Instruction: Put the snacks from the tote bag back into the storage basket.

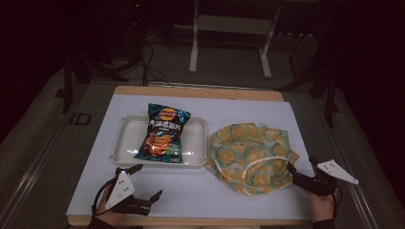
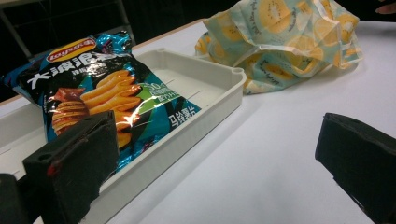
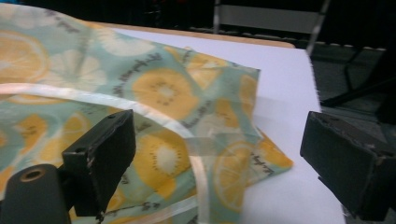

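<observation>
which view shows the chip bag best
The left gripper view: the chip bag lies close, its print readable, in the tray. The high view shows it whole but small.

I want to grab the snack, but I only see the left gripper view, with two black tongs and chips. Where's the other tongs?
Observer: The right tongs sit at the near right corner of the fruit-print bag, wide open.
Operator: Are they touching the bag?
Observer: One jaw's tip sits at the bag's edge in the high view; I cannot tell whether it touches.
Operator: Is my chip bag all inside the tray?
Observer: No. The chip bag lies lengthwise in the white tray, its top edge sticking out over the far rim.
Operator: Where's my tongs?
Observer: The left tongs are open, near the table's front edge, short of the tray.
</observation>
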Tool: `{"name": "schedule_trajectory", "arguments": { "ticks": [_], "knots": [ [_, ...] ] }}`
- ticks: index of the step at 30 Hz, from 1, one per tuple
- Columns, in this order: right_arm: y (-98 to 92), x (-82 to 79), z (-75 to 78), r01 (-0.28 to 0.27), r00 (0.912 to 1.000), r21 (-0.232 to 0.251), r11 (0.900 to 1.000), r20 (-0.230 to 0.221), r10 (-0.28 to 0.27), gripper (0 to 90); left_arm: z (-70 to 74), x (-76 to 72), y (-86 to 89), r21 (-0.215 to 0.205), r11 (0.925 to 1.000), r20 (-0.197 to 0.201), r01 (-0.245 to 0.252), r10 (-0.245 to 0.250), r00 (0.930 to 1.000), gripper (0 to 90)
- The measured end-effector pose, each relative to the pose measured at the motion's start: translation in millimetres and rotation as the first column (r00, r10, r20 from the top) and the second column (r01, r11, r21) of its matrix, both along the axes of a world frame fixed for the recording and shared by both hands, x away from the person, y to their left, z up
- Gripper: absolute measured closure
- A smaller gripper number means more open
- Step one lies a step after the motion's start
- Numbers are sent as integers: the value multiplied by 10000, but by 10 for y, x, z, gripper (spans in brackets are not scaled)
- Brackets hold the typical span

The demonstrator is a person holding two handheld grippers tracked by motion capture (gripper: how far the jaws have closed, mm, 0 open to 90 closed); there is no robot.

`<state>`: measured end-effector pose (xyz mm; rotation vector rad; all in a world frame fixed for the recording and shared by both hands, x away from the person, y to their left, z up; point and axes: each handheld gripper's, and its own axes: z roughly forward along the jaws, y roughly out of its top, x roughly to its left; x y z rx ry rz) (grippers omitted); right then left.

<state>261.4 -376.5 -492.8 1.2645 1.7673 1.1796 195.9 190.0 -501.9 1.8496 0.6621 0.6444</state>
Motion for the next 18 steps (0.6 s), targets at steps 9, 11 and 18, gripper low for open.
{"name": "schedule_trajectory", "arguments": {
  "ticks": [9, 11, 18],
  "knots": [
    [42, 24, -30, 163, 9998, -156, 9997, 100, -161, 103, -1, 0, -1, 33, 10000, -10, 15, -15, 10000, 2],
    [44, 14, -21, 243, 9993, -166, 9996, 297, -238, 102, -1, -1, -2, 15, 10000, -6, 16, -16, 10000, 2],
    [21, 14, -18, 303, 9991, -81, 9995, 313, -301, 103, -1, 0, -2, 21, 10000, -4, 13, -13, 10000, 2]
  ]
}}
